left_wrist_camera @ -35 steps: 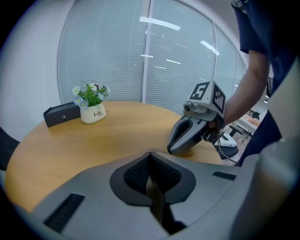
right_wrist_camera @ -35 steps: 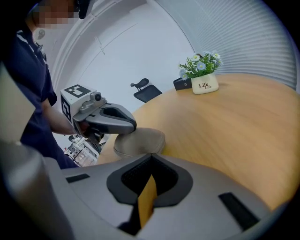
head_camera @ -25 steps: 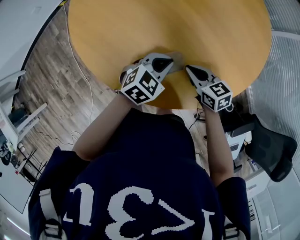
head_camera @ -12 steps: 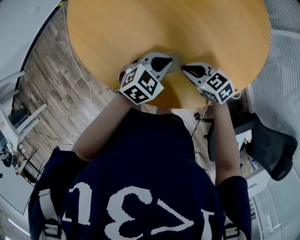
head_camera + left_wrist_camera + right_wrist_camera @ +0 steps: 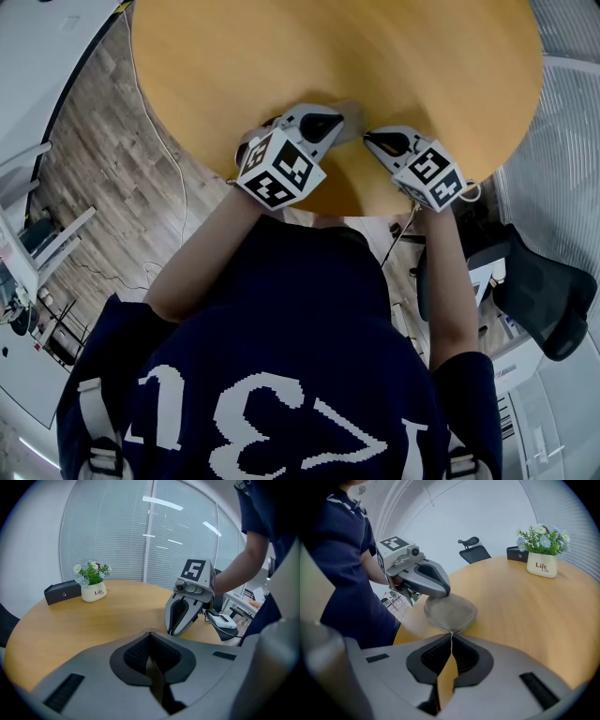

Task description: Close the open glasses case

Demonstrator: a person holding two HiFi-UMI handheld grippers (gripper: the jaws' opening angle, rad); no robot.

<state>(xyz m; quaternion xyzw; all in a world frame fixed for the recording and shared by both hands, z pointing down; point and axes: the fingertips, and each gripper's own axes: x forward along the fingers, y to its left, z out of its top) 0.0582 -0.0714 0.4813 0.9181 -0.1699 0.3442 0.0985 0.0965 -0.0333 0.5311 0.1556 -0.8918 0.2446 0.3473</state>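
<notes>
A soft grey-beige glasses case (image 5: 451,612) lies on the round wooden table (image 5: 375,56) near its front edge; the head view shows only a sliver of the case (image 5: 353,120) between the two grippers. My left gripper (image 5: 446,592) is shut, its tips resting on the case's far end; I cannot tell whether it pinches the fabric. In the left gripper view the case is hidden under that gripper (image 5: 150,634). My right gripper (image 5: 451,634) meets the case's near edge. Its jaws have just been closing and now pinch the thin zipper pull.
A white flower pot (image 5: 542,566) and a black box (image 5: 518,554) stand at the table's far side, away from the grippers. An office chair (image 5: 539,300) is beside the table at the right. The table edge runs just under both grippers.
The right gripper has rolled and shifted slightly left toward the case. The left gripper and the case have not moved.
</notes>
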